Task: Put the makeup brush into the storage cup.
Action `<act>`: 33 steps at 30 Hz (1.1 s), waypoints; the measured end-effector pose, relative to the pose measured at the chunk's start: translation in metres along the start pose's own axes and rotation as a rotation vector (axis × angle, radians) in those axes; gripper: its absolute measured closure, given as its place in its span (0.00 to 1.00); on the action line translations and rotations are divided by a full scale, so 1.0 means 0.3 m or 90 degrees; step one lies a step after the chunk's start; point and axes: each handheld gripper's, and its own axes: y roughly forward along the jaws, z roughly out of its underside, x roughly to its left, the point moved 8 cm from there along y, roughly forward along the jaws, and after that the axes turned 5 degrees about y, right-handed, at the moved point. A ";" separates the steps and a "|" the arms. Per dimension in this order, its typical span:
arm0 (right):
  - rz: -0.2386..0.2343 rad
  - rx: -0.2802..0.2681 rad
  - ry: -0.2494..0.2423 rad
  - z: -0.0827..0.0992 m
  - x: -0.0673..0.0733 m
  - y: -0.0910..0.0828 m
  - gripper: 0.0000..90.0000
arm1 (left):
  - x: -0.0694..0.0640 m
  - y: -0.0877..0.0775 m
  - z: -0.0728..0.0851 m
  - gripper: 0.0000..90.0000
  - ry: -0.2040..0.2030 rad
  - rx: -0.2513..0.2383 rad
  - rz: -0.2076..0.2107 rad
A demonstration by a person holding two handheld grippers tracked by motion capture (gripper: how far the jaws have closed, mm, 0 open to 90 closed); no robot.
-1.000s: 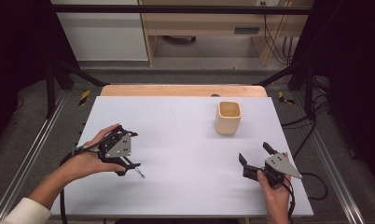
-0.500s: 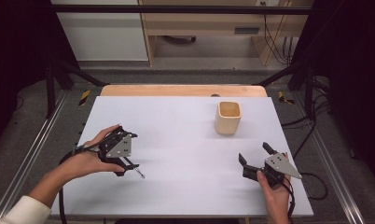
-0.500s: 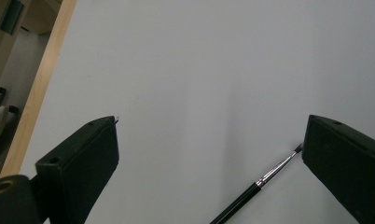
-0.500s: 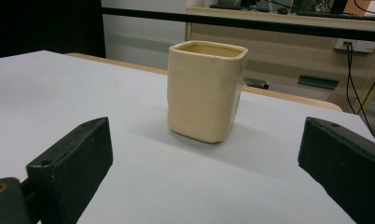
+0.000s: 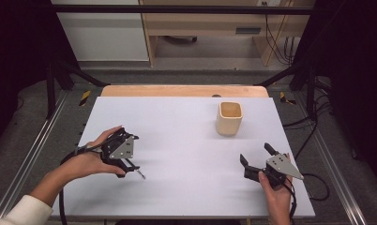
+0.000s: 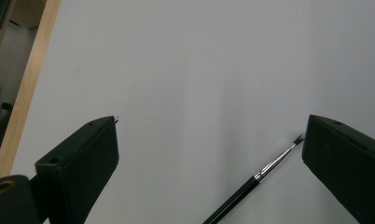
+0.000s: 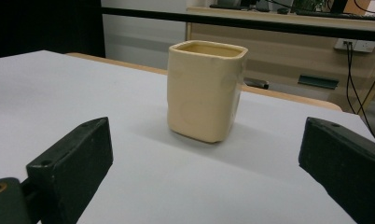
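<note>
Blocky black fingers [image 6: 83, 158] wide apart, thin glossy paintbrush [image 6: 251, 184], squarish cream cup [image 7: 205, 89]

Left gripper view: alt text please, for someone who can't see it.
A thin black paintbrush lies on the white table between the left gripper's open black jaws, its bristle tip near the right-hand jaw. The table's wooden edge runs along the left.

1 overhead view, 2 tong-mounted (close)

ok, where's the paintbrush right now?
The paintbrush lies flat on the white table, left side in the high view, between the open left gripper's jaws, bristle tip near one jaw.
</note>
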 end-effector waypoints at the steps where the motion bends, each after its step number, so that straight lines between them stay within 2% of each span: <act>1: 0.000 0.001 0.000 0.000 0.000 -0.001 0.03 | -0.001 0.001 0.002 0.04 0.000 0.002 0.001; 10: -0.001 0.001 -0.001 0.002 0.001 0.001 0.03 | -0.011 0.023 0.044 0.04 0.006 0.032 0.015; 33: 0.000 0.010 -0.012 0.010 0.006 0.006 0.04 | -0.003 0.068 0.090 0.04 0.009 0.053 0.034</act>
